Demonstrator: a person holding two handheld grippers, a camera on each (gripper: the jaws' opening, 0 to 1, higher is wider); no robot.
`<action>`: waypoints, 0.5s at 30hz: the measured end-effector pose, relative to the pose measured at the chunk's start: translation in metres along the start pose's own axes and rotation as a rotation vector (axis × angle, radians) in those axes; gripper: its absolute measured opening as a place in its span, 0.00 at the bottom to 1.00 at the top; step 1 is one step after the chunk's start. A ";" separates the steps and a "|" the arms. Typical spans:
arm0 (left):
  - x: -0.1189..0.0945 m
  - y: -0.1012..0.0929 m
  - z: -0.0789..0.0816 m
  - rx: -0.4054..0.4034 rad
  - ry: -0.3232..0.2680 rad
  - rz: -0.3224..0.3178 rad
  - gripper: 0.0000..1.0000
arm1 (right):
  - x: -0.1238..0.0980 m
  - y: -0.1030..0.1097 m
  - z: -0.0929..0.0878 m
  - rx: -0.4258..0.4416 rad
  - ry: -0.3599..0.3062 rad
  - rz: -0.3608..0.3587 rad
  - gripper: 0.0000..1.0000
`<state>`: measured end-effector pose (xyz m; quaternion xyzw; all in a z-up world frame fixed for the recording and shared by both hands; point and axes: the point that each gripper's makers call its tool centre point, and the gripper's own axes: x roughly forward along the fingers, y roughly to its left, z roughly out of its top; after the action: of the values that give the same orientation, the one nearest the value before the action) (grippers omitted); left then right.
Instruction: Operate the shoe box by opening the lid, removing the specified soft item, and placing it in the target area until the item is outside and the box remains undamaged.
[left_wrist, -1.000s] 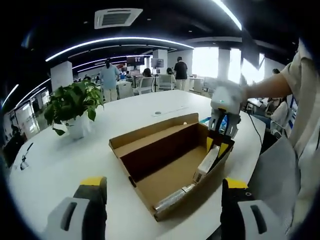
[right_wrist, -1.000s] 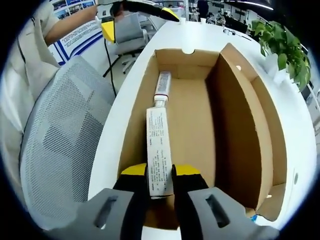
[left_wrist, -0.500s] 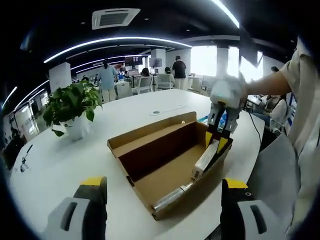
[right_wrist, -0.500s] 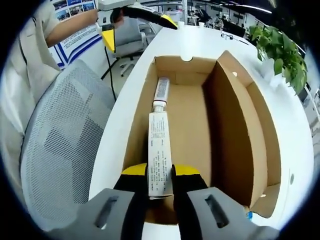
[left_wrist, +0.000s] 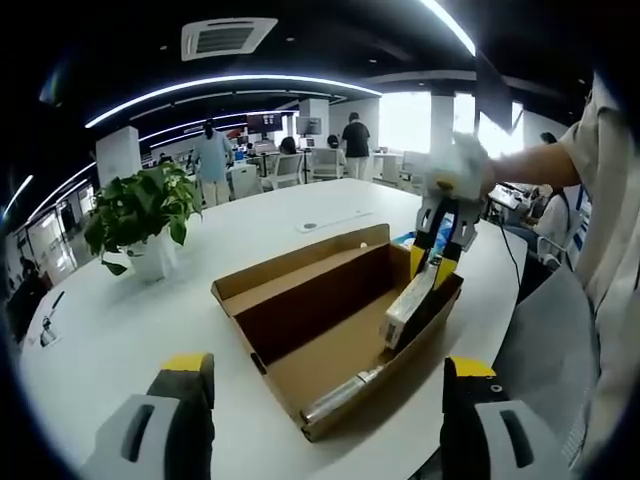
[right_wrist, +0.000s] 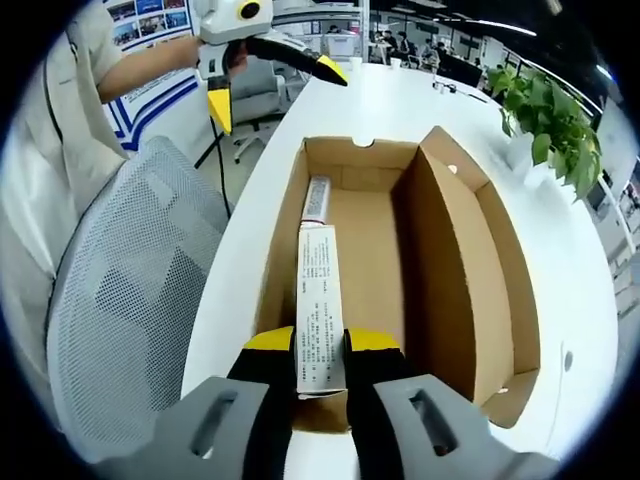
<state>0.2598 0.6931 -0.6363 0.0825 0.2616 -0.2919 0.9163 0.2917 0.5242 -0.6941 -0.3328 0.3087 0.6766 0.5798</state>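
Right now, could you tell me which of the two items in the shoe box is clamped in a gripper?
The white carton, shut between the right gripper jaws and tilted up; the silver tube lies loose on the shoe box floor.

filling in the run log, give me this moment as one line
stage: removing item | right gripper: shut on white carton, raised out of shoe box | left gripper: open, clear of box | silver tube: in box

One open cardboard shoe box (left_wrist: 330, 330) sits on one white table (left_wrist: 110, 330), holding one white tube (right_wrist: 318, 300). At ten o'clock stands one potted plant (left_wrist: 140, 215). One mesh chair (right_wrist: 120, 310) and two grippers complete the count.
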 end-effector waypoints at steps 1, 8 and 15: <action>0.000 0.000 0.000 -0.001 0.000 0.000 0.97 | -0.002 0.000 0.001 -0.002 -0.003 -0.002 0.15; 0.002 0.001 -0.002 -0.005 0.005 0.005 0.98 | -0.021 -0.007 0.013 -0.015 -0.036 -0.044 0.15; 0.005 -0.001 0.001 -0.003 0.001 -0.003 0.99 | -0.043 -0.010 0.020 -0.030 -0.058 -0.064 0.15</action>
<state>0.2633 0.6890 -0.6380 0.0810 0.2625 -0.2927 0.9159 0.3042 0.5174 -0.6480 -0.3315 0.2709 0.6715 0.6048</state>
